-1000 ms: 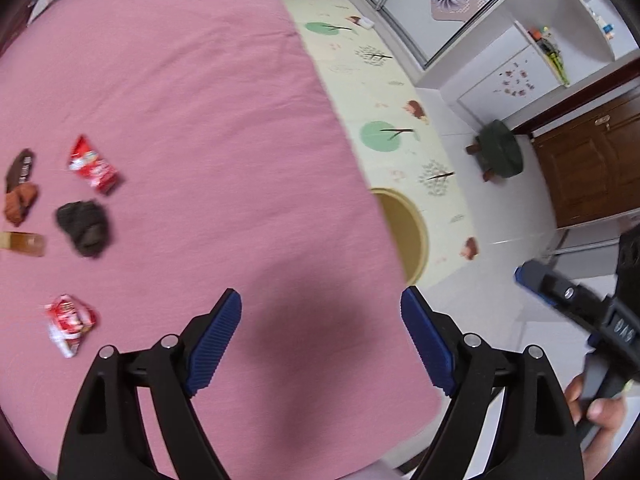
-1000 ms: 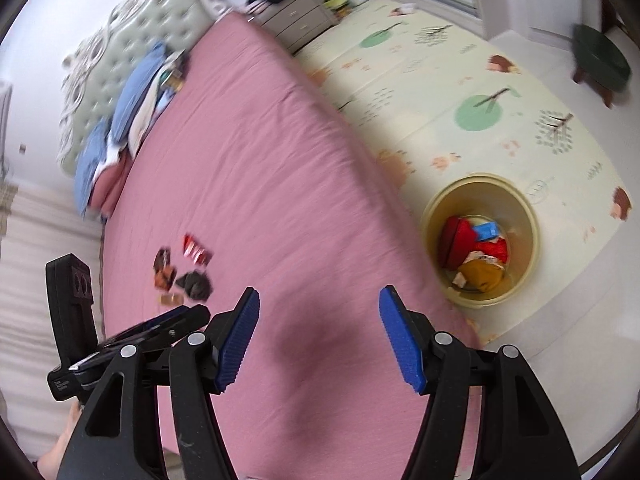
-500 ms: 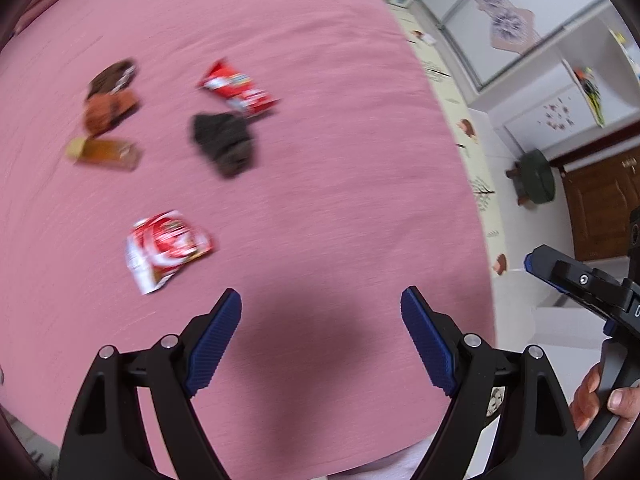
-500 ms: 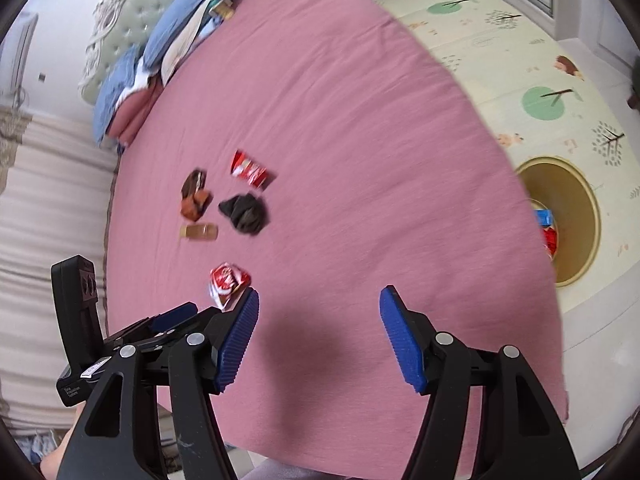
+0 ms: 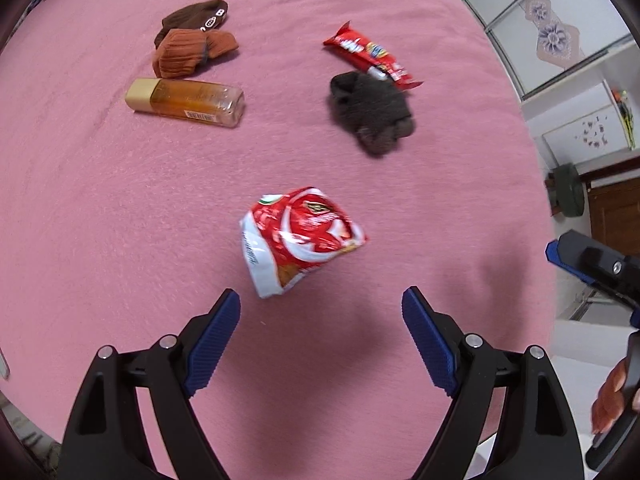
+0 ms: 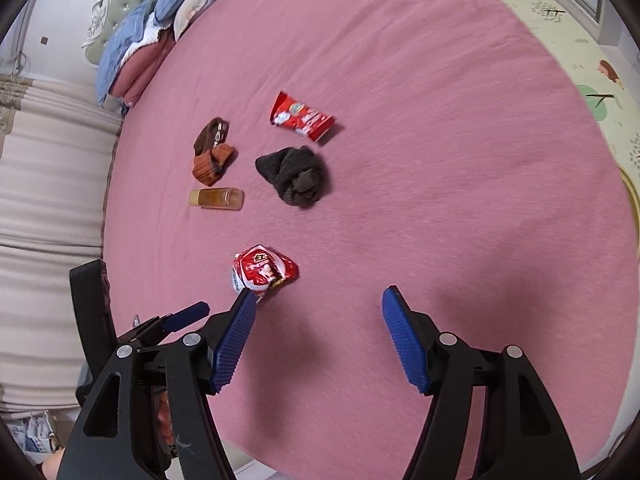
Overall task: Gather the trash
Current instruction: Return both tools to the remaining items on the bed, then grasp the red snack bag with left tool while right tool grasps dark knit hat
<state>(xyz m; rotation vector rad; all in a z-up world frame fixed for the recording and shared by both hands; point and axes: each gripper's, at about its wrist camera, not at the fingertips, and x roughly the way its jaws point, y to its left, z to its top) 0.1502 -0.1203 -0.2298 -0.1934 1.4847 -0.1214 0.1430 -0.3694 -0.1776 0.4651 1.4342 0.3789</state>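
Observation:
A crumpled red and white snack wrapper [image 5: 300, 238] lies on the pink bed [image 5: 100, 208], just ahead of my open, empty left gripper [image 5: 321, 312]. It also shows in the right wrist view [image 6: 264, 272], beside the left finger of my open, empty right gripper [image 6: 318, 306]. A red snack bar wrapper [image 5: 370, 56] lies farther off, against a dark sock [image 5: 374, 110]. An amber bottle [image 5: 186, 102] with a gold cap lies on its side to the left. Brown socks [image 5: 192, 42] lie behind it.
The yellow trash bin rim [image 6: 632, 200] shows at the bed's right edge over a patterned floor mat [image 6: 576, 52]. Pillows and bedding [image 6: 160, 20] lie at the headboard. A dark green stool [image 5: 566, 196] stands on the floor by a wooden door.
Both grippers have swung from the bin and floor side toward the items on the bed. The crumpled wrapper now lies close ahead of the left gripper. Both stay open.

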